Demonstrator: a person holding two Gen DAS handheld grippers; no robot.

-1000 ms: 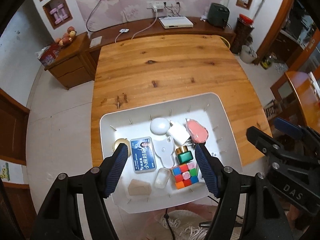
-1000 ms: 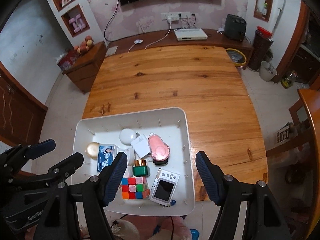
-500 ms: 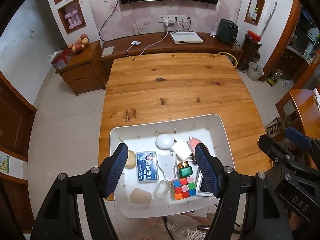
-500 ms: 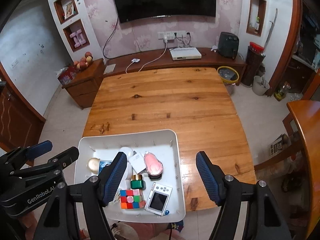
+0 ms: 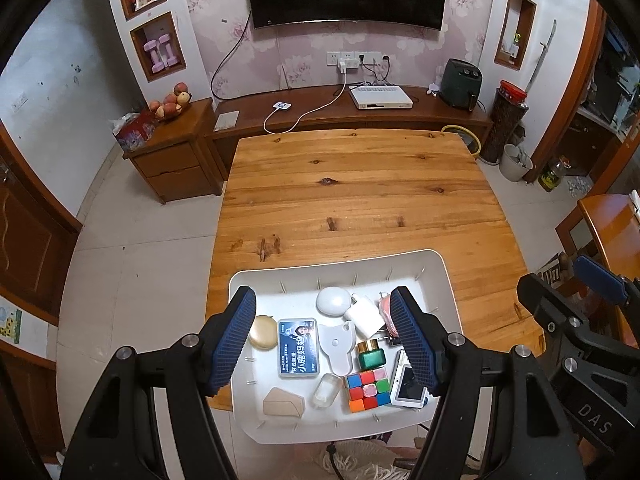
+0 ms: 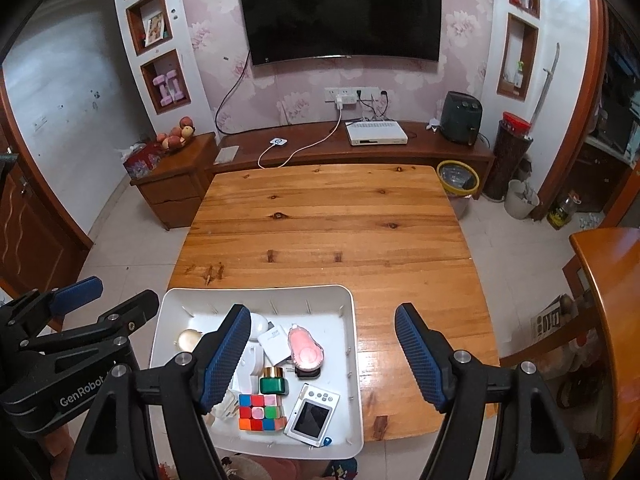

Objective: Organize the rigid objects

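Left gripper [image 5: 324,340] jaws wide open, empty, above white tray [image 5: 340,274], right gripper [image 6: 320,354] likewise, seemingly touching nothing

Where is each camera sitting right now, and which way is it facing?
Left wrist: on the left gripper, high above the white tray, facing the TV wall; its open fingers and the right gripper show.
Right wrist: on the right gripper, same heading; the left gripper shows.
Shared: tray, cube, wooden table.
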